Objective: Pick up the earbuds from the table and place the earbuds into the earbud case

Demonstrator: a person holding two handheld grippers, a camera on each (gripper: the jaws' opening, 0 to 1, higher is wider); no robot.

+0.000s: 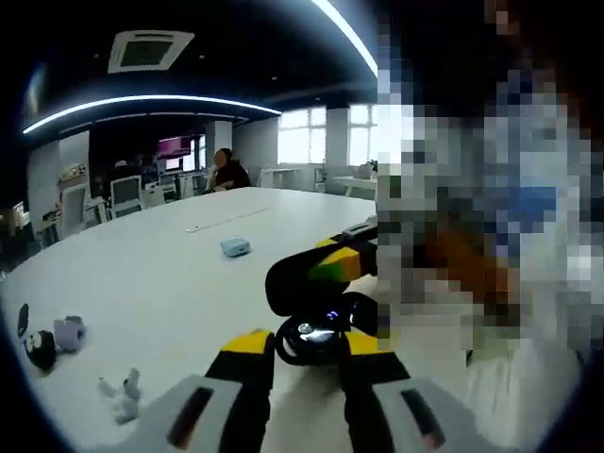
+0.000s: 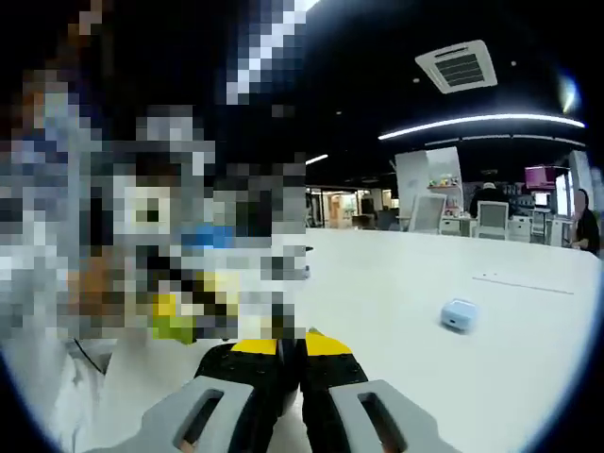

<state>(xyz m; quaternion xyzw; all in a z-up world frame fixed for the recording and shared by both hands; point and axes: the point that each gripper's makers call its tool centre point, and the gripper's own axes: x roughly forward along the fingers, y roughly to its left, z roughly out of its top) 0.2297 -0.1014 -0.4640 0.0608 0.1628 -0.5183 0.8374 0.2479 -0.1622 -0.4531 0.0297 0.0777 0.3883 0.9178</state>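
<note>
The left gripper (image 1: 310,363) holds its fingers around a black round case (image 1: 311,338), steadying it. The right gripper (image 2: 291,363) has its fingers pressed closed; what they pinch, I cannot tell. A pale blue case (image 1: 235,247) lies beyond on the white surface (image 1: 142,283).

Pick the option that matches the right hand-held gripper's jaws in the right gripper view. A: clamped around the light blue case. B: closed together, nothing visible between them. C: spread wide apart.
B: the right hand-held gripper has its yellow-tipped jaws pressed together, while the light blue case lies apart on the white table.
</note>
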